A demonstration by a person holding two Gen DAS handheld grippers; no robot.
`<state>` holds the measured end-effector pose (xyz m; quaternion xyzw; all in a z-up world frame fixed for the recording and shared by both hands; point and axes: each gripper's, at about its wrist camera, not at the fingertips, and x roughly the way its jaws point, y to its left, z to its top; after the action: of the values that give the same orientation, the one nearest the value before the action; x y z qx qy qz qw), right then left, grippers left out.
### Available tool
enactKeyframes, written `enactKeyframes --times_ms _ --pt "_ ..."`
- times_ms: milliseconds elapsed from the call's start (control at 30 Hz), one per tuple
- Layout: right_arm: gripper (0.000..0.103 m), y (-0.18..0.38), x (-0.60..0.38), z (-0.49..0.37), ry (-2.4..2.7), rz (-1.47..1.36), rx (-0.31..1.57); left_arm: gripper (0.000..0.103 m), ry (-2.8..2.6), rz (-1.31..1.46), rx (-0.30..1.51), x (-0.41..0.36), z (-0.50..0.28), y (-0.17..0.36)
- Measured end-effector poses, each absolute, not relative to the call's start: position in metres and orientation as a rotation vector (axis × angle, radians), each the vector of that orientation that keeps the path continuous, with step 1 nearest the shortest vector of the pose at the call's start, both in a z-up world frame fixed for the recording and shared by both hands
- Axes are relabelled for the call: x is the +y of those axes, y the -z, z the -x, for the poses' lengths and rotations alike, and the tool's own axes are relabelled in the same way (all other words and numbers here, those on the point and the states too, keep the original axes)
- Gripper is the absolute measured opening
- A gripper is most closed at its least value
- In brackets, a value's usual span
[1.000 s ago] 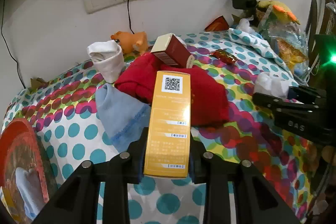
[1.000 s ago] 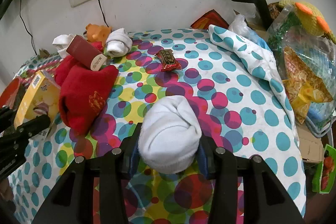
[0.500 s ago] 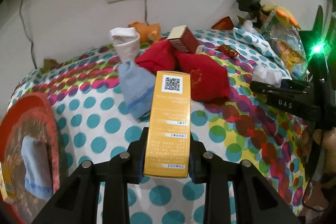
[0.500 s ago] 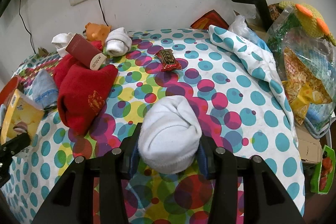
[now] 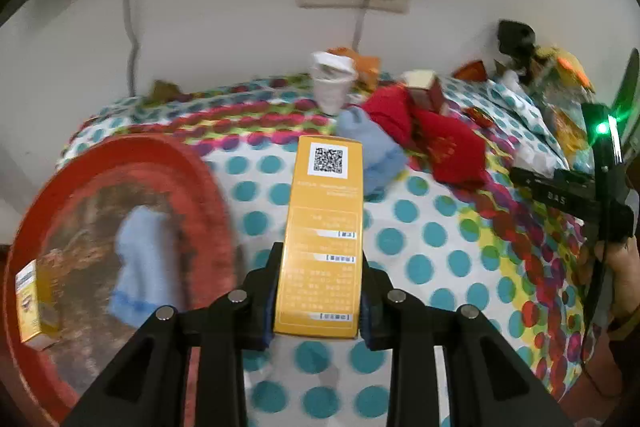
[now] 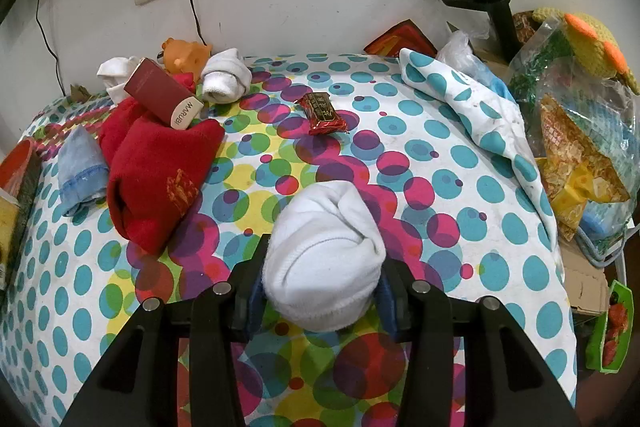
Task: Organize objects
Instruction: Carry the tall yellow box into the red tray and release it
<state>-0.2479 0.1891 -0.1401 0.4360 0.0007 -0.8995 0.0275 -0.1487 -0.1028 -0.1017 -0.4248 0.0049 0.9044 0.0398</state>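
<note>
Yellow box point(image 5: 324, 239) clamped in left gripper point(image 5: 320, 301) (right gripper point(image 6: 320, 291) squeezes white sock point(image 6: 324, 259)): release inside red tray point(image 5: 120, 163), beside blue sock point(image 5: 136, 263).

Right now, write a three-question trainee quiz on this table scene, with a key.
1. True or false: the left gripper is shut on a yellow box.
2. What does the right gripper hold? A) red sock B) rolled white sock C) candy
3. Fill in: a light blue sock lies in the red ____.

Key: 1 true; 2 B, the rolled white sock; 3 tray.
</note>
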Motion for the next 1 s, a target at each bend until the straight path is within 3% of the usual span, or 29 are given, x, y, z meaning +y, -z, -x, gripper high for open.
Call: enactKeyframes --times_ms 1000 --pt "0.044 0.139 0.188 0.248 2.784 -1.351 0.012 0.031 -2.993 1.454 -0.036 -0.237 0.135 0.094"
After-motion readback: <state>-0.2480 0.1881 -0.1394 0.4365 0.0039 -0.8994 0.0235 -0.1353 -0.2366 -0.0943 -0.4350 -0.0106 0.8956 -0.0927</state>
